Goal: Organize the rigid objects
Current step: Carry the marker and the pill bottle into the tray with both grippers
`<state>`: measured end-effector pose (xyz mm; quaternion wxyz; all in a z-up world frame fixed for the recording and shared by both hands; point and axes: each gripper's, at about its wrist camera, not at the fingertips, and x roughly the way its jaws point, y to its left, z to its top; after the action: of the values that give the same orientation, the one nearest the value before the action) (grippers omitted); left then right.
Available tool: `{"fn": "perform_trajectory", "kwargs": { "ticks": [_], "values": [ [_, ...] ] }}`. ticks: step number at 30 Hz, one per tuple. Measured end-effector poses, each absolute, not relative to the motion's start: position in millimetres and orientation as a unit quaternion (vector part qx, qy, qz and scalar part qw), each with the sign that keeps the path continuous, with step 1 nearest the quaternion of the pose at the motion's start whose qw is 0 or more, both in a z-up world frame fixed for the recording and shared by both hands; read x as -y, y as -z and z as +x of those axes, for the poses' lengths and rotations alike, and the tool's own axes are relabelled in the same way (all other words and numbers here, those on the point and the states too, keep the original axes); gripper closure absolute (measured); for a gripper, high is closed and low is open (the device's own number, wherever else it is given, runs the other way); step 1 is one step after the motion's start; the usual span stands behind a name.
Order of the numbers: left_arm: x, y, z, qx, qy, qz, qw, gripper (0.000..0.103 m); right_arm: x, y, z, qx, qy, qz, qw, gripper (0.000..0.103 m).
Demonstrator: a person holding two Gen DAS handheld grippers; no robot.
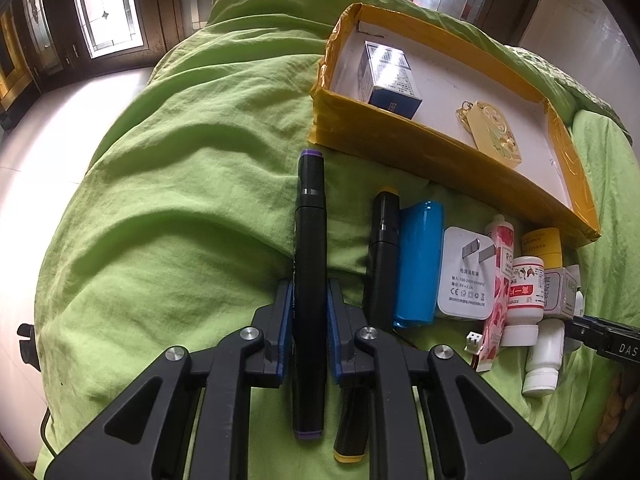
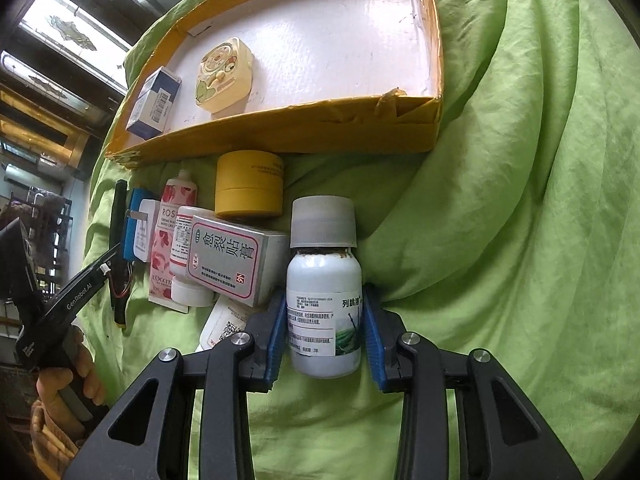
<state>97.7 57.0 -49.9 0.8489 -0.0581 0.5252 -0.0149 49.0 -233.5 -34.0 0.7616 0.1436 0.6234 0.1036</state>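
Left tool clamps purple-capped marker lengthwise, right tool brackets white bottle narrowly, contact unclear, both bound for yellow box ahead.

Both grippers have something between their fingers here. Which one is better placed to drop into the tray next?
Likely the right gripper: its white bottle points at the tray's bare right half. The left gripper's purple marker points past the tray's left corner.
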Motion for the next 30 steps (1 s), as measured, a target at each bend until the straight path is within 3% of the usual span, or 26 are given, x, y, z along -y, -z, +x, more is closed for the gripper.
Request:
{"fn": "perform_trajectory", "kwargs": {
  "ticks": [7, 30],
  "values": [
    [-59, 47, 95, -0.518, 0.021, -0.064, 0.853, 0.09, 223, 26, 47, -0.608, -0.106, 0.101, 0.78, 0.072],
    [-59, 17, 57, -0.496, -0.005, -0.059, 0.866, 0.09, 232, -6, 31, -0.55, -0.135, 0.123, 0.815, 0.072]
  ]
}}
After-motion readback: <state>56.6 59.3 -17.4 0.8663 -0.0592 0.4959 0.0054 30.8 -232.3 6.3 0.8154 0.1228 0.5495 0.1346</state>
